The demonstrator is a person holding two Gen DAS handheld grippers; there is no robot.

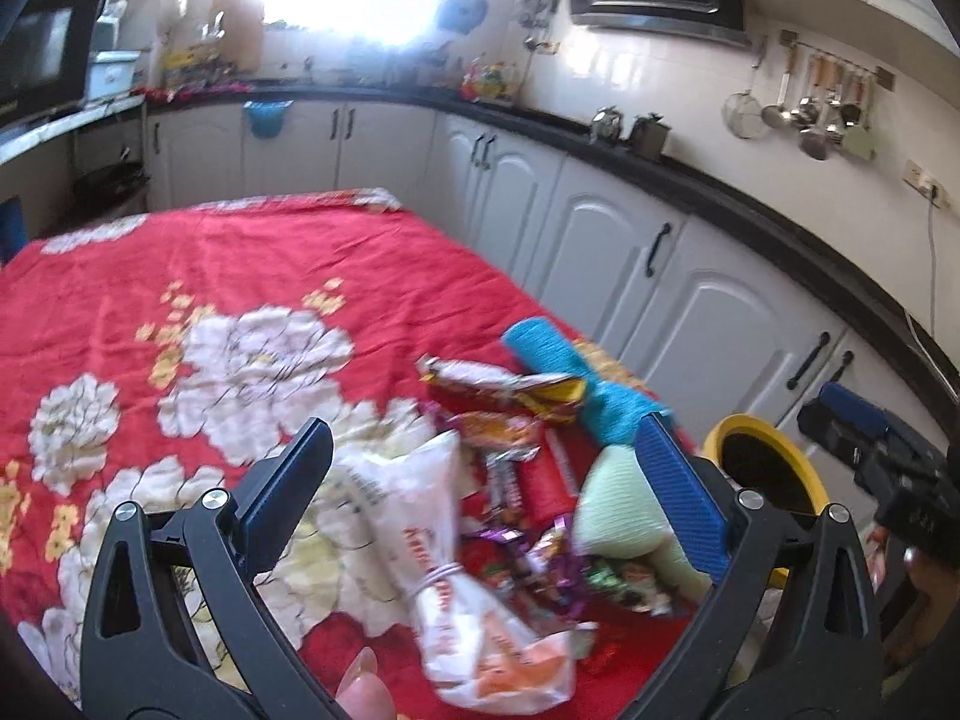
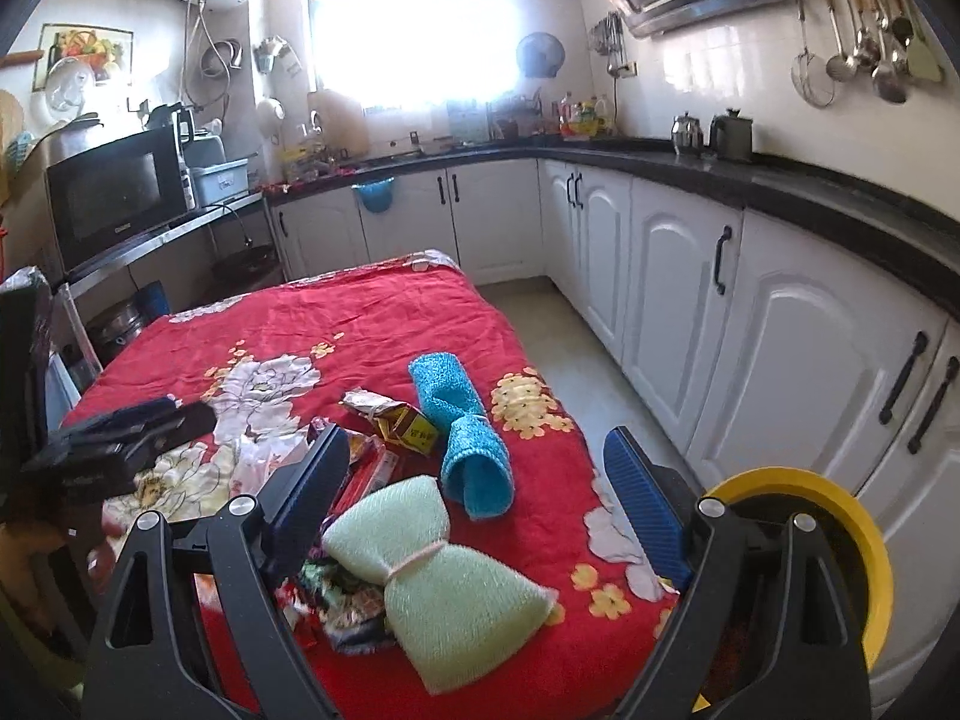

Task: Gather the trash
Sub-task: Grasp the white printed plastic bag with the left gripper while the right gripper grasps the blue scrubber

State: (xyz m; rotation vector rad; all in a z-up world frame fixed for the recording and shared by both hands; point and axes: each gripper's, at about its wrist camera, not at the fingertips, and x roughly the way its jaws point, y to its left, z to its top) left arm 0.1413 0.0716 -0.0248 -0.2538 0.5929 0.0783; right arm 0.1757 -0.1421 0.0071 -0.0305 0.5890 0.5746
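A heap of trash lies on the red flowered tablecloth (image 1: 180, 276): a white plastic bag (image 1: 444, 546) tied with a band, foil snack wrappers (image 1: 510, 387) and small candy wrappers (image 1: 540, 552). My left gripper (image 1: 480, 471) hangs open just above the white bag, with nothing between its fingers. My right gripper (image 2: 480, 480) is also open, over a pale green tied cloth (image 2: 438, 564) and beside crumpled wrappers (image 2: 348, 594). A yellow-rimmed bin (image 2: 840, 516) stands on the floor at the table's right edge. The bin's rim (image 1: 738, 426) also shows behind my left gripper's right finger.
A rolled blue towel (image 2: 462, 426) lies beyond the green cloth. White cabinets (image 2: 672, 300) under a black counter (image 2: 840, 192) run along the right, with a strip of floor (image 2: 570, 348) between them and the table. A microwave (image 2: 114, 198) sits at the far left.
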